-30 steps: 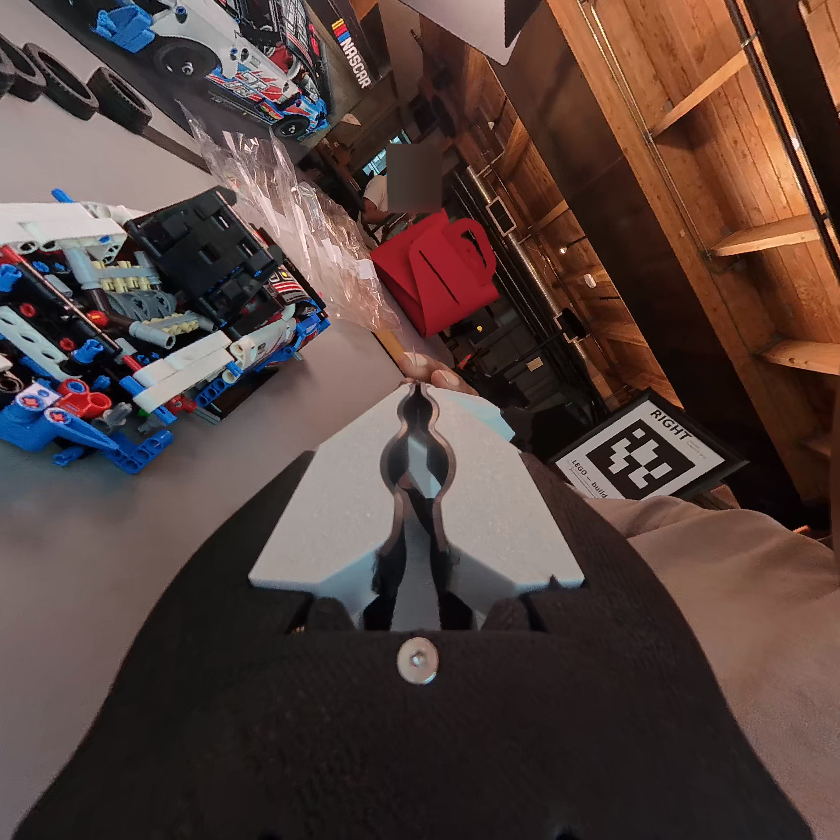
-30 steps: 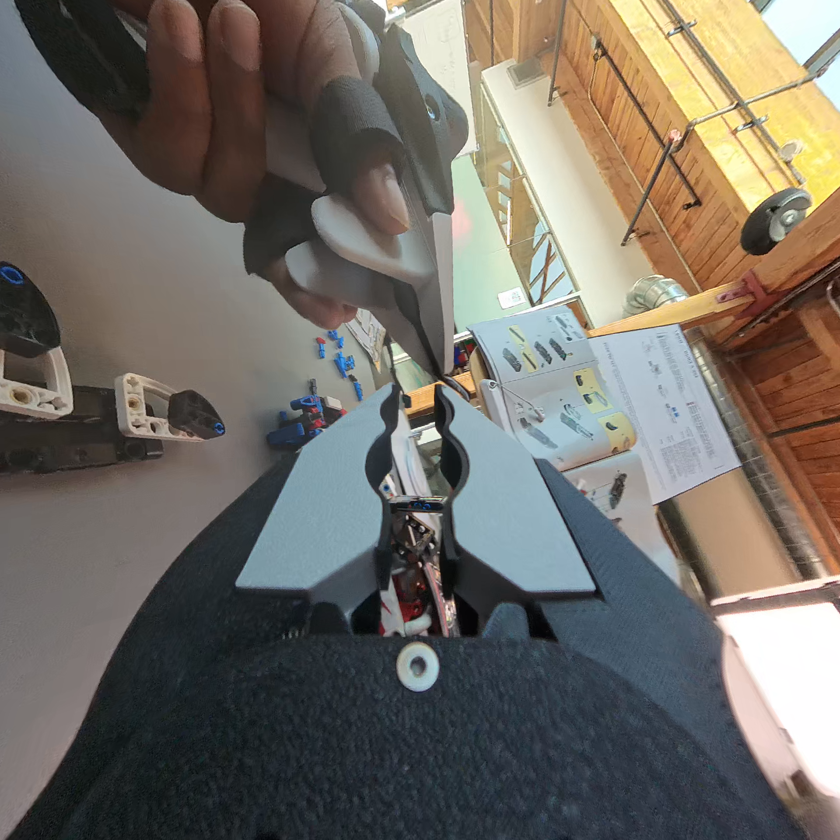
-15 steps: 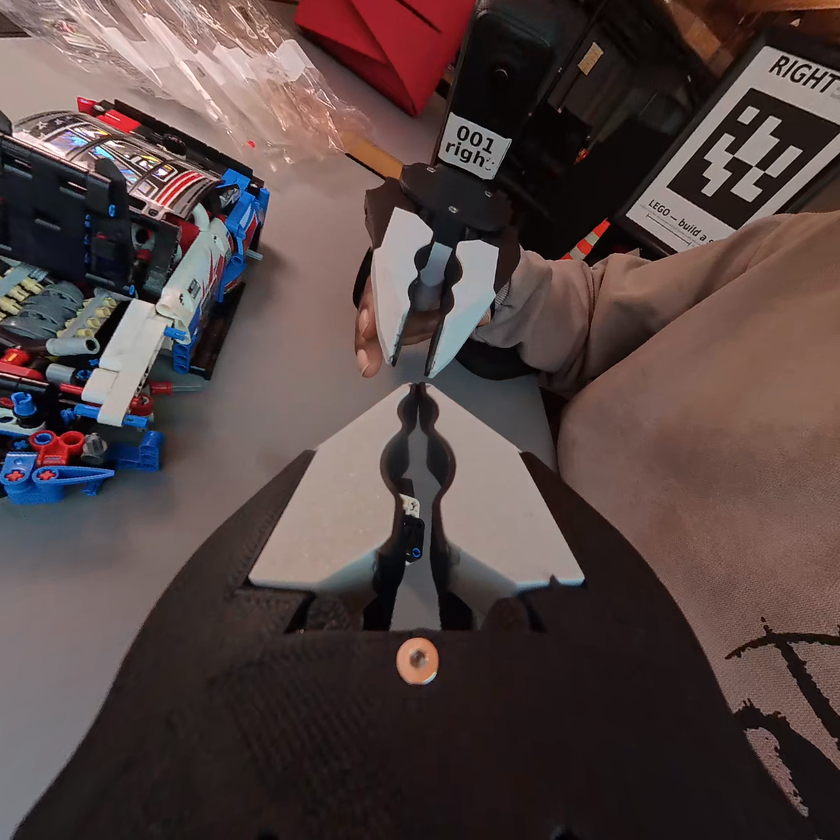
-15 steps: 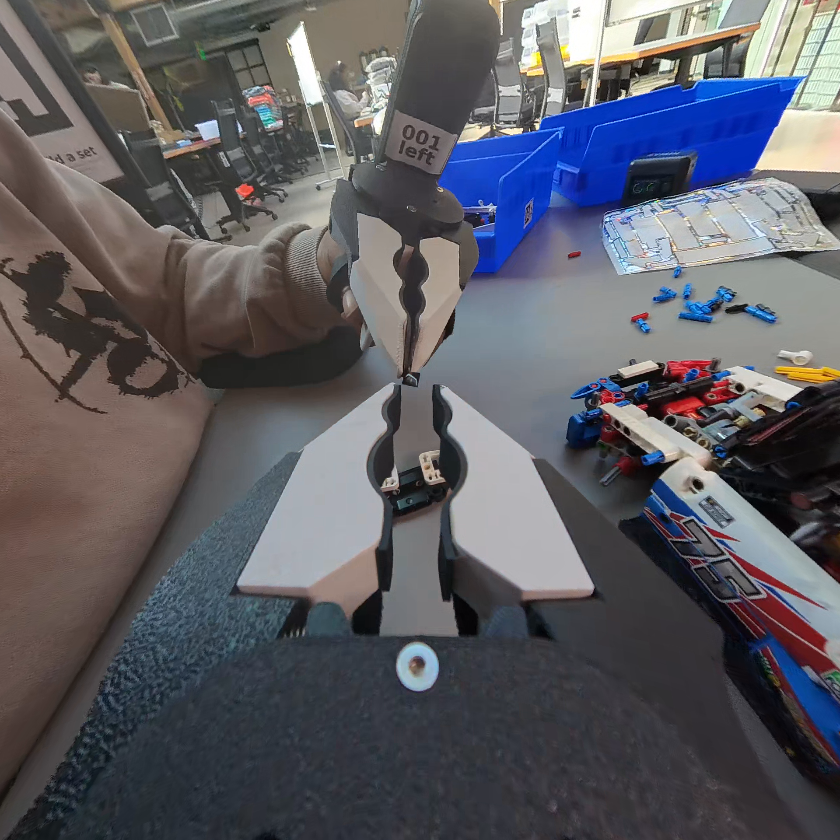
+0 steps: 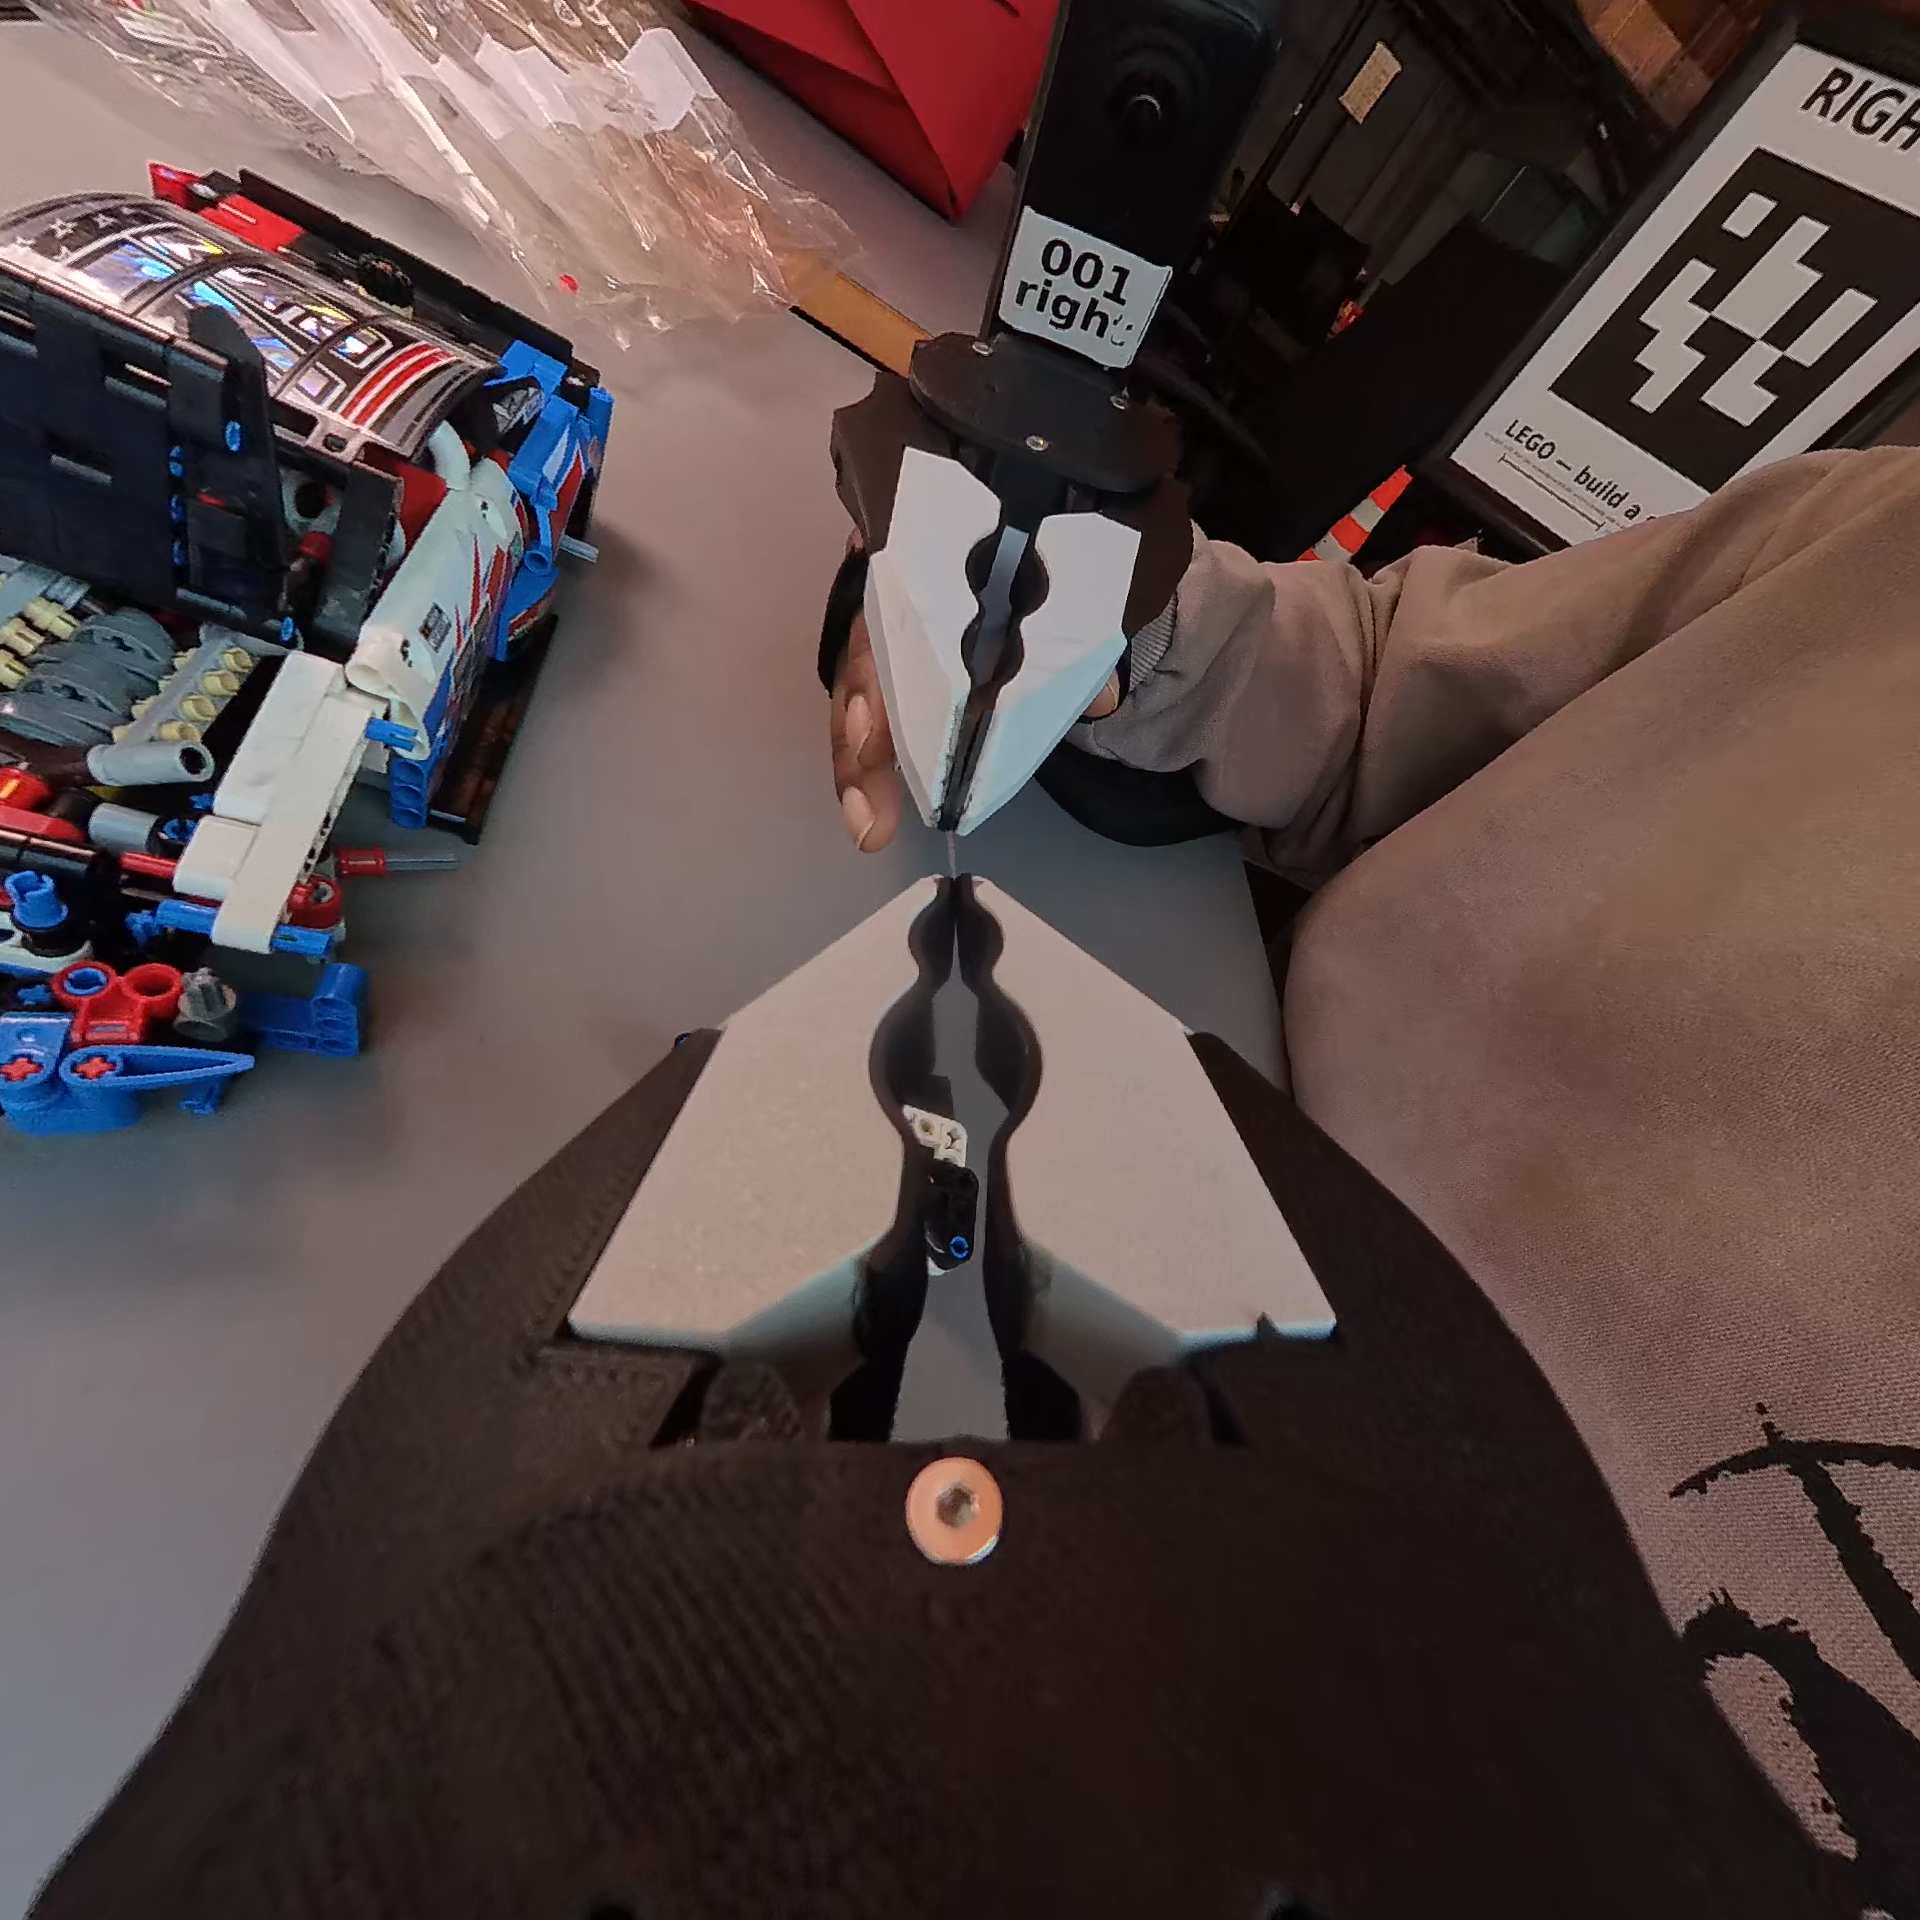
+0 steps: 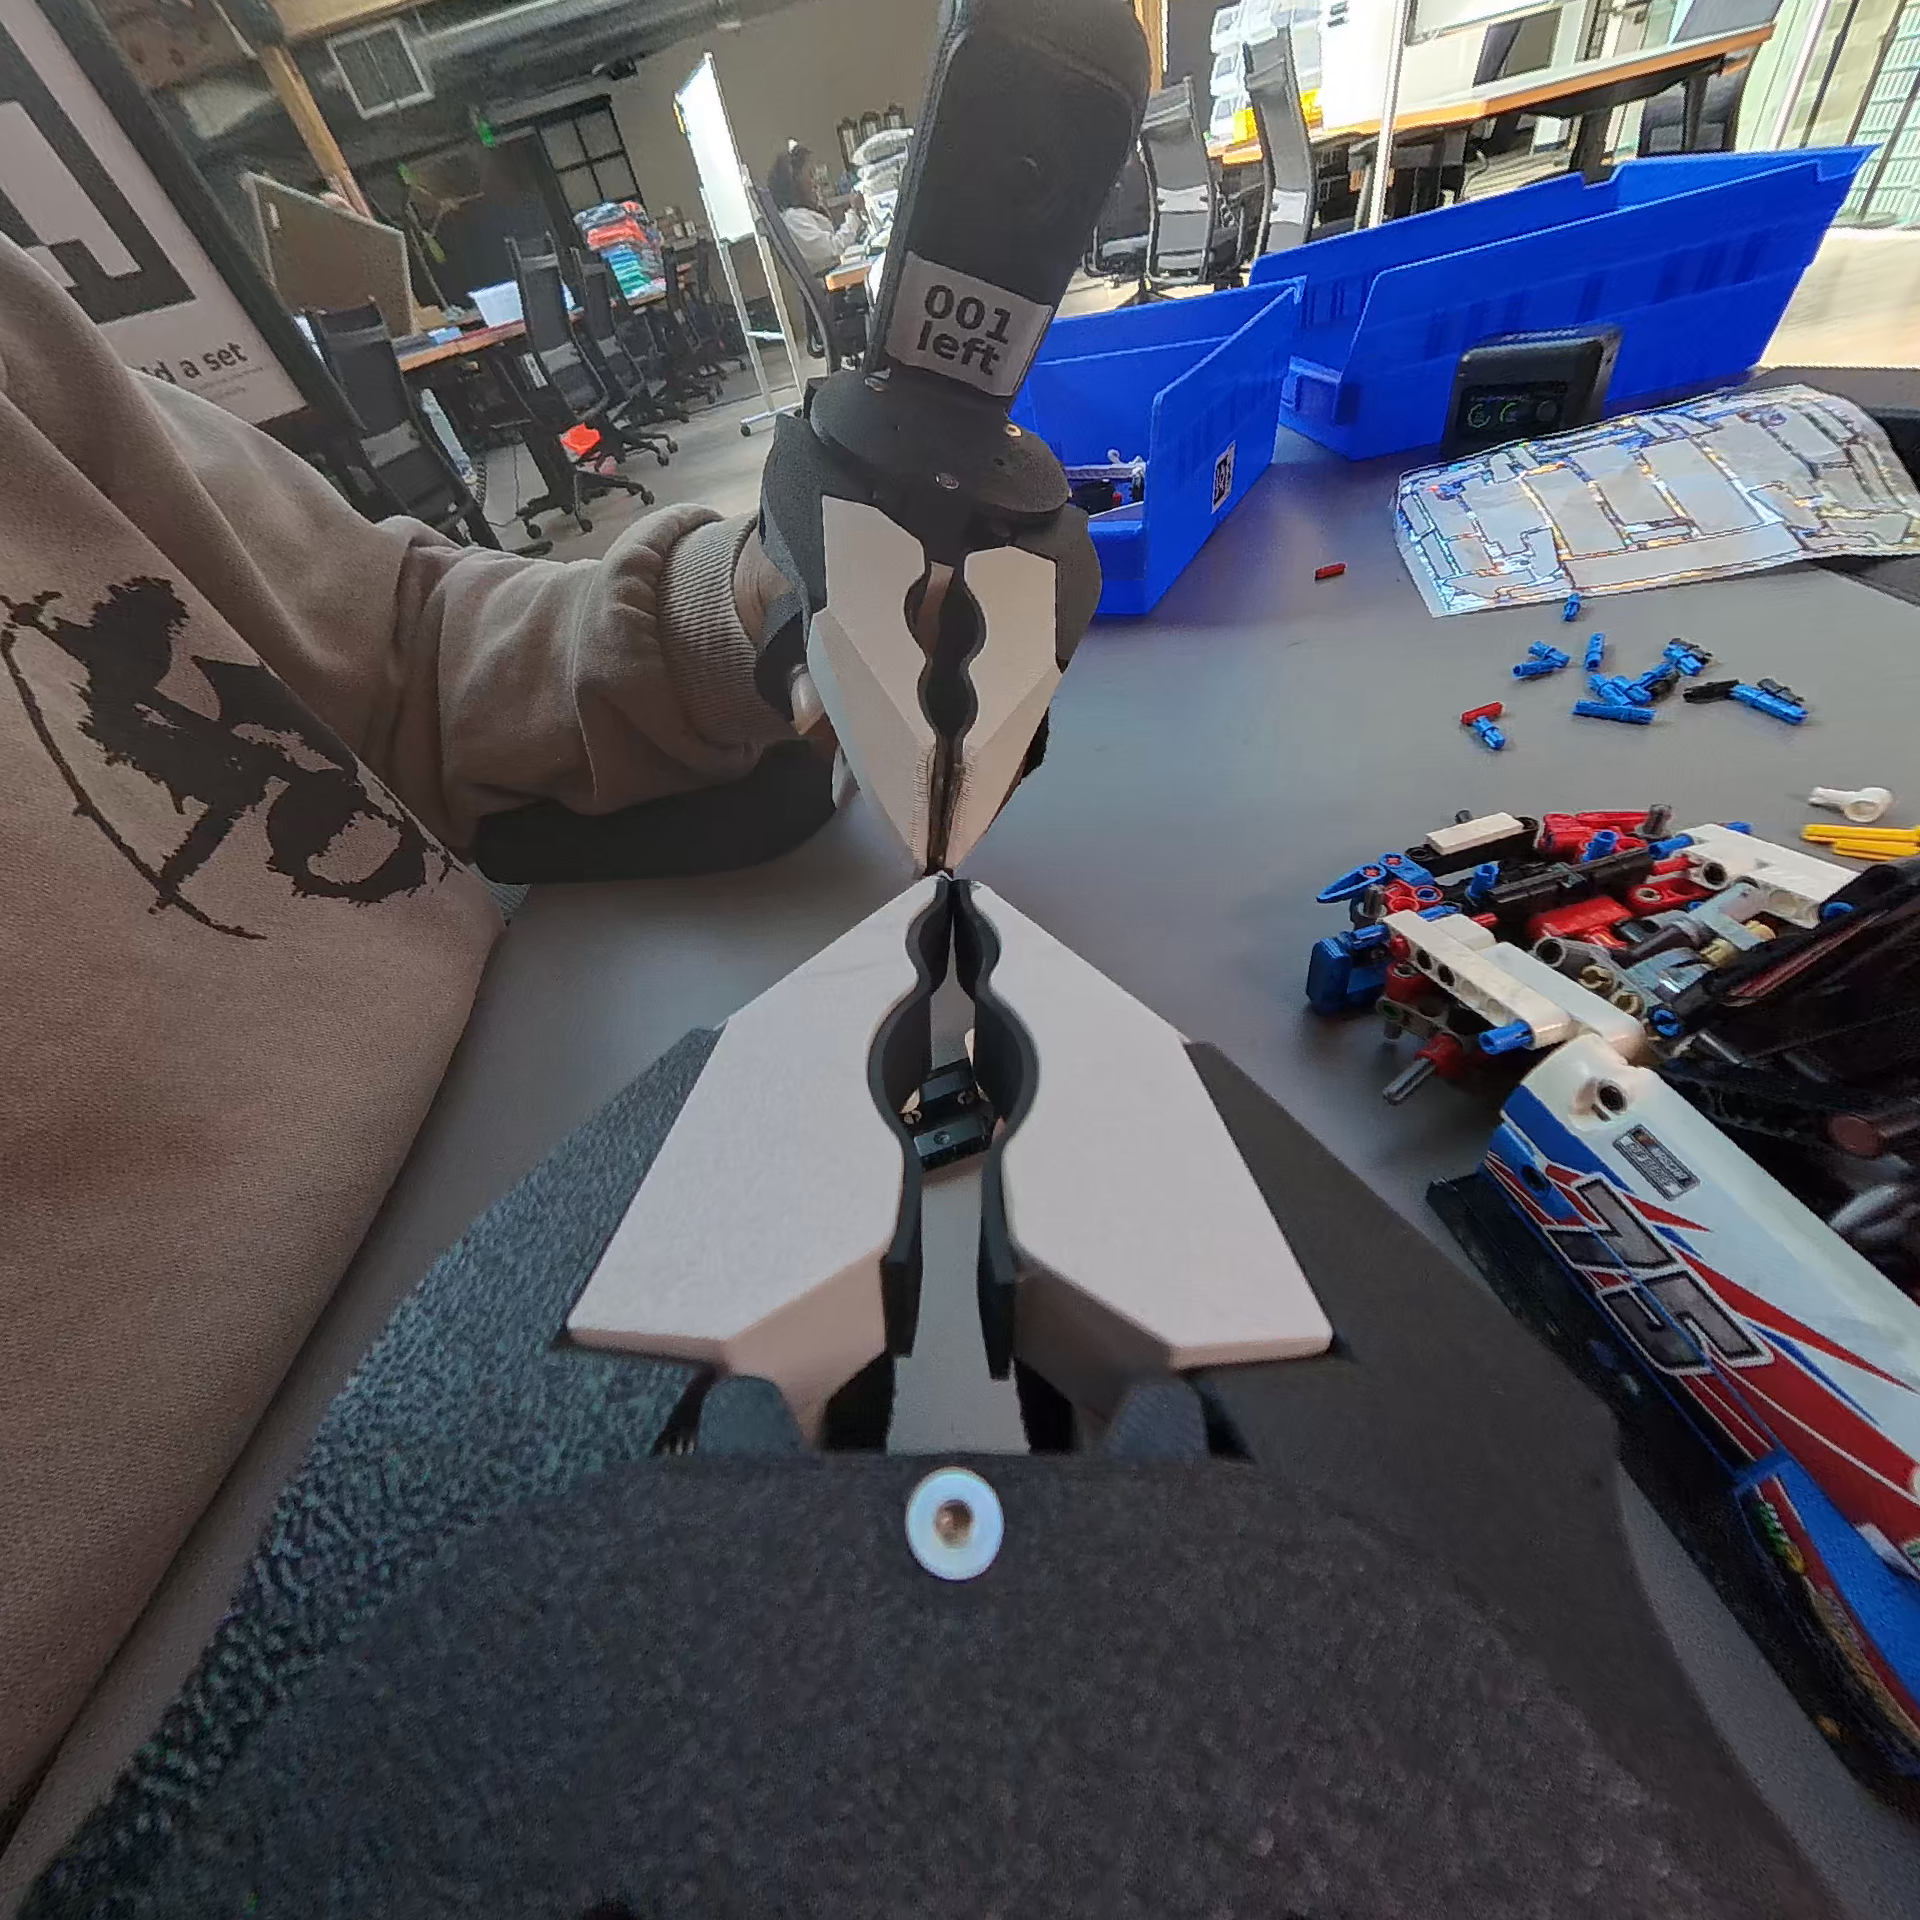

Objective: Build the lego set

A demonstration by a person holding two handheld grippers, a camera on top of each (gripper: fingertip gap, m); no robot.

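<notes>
Each camera sits behind its own tool and looks forward along the two fingers, low over the grey bench (image 5: 644,831) and tilted down at it. The left wrist view faces the right tool (image 5: 951,821) head on at close range, and the right wrist view faces the left tool (image 6: 940,868) the same way, tips nearly meeting. Both share the bench strip between them, the person's tan sleeve (image 6: 499,665) and, probably, the same model car (image 5: 312,582) at the side

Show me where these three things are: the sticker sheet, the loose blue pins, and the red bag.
sticker sheet (image 6: 1662,499), right wrist view, middle of the sheet.
loose blue pins (image 6: 1616,691), right wrist view, centre of the scattered group.
red bag (image 5: 883,73), left wrist view, its front face.
</notes>
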